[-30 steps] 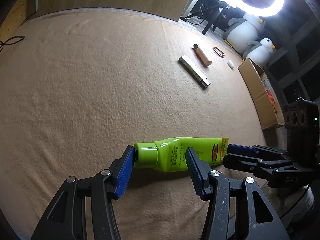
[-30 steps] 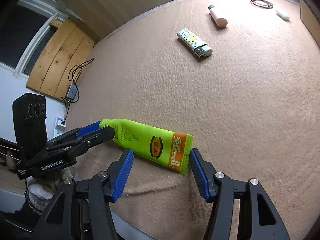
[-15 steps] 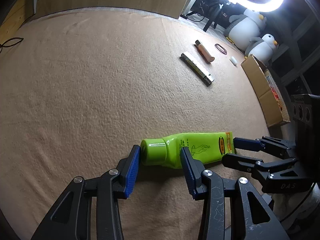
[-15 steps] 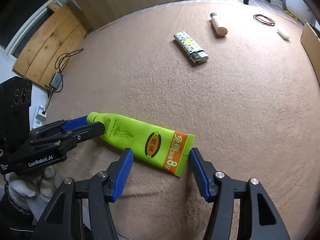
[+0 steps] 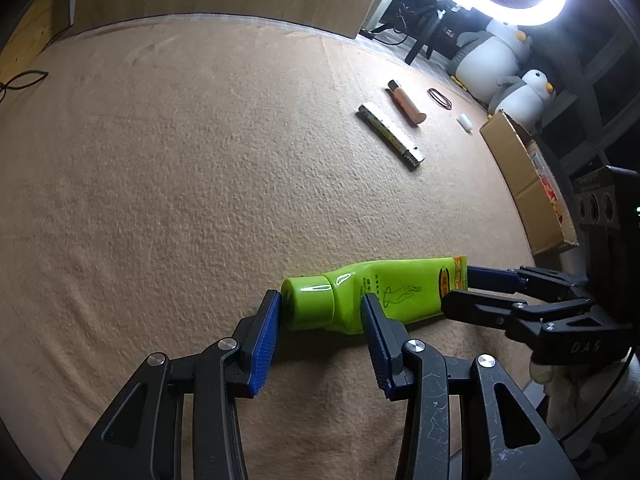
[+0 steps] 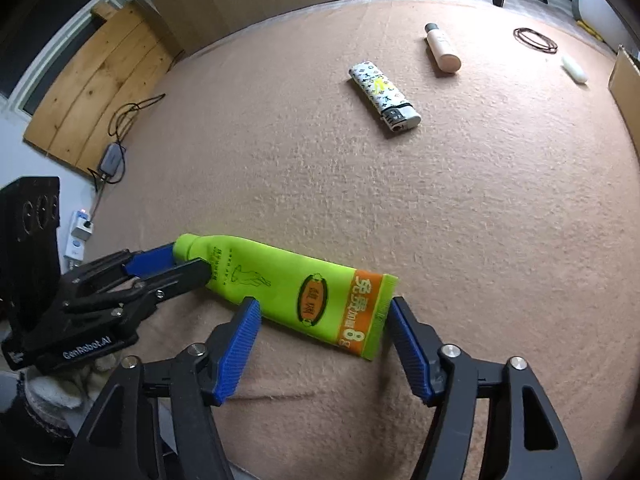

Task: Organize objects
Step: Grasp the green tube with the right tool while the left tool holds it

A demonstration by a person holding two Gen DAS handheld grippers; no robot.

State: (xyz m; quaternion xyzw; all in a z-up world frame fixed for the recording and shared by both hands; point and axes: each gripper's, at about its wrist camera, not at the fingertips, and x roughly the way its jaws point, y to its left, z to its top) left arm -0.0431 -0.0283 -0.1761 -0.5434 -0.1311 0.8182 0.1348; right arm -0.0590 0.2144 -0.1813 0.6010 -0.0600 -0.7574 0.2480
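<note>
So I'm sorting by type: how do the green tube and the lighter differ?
The green tube is bright plain green with an orange end; the lighter is white, patterned, with a metal top. The tube is longer and lies between both tools; the lighter lies far off, untouched. Both lie flat on the tan cloth.

Lime-green squeeze tube [image 6: 280, 284], capped, flat on tan cloth [image 6: 460, 208], orange crimped end
</note>
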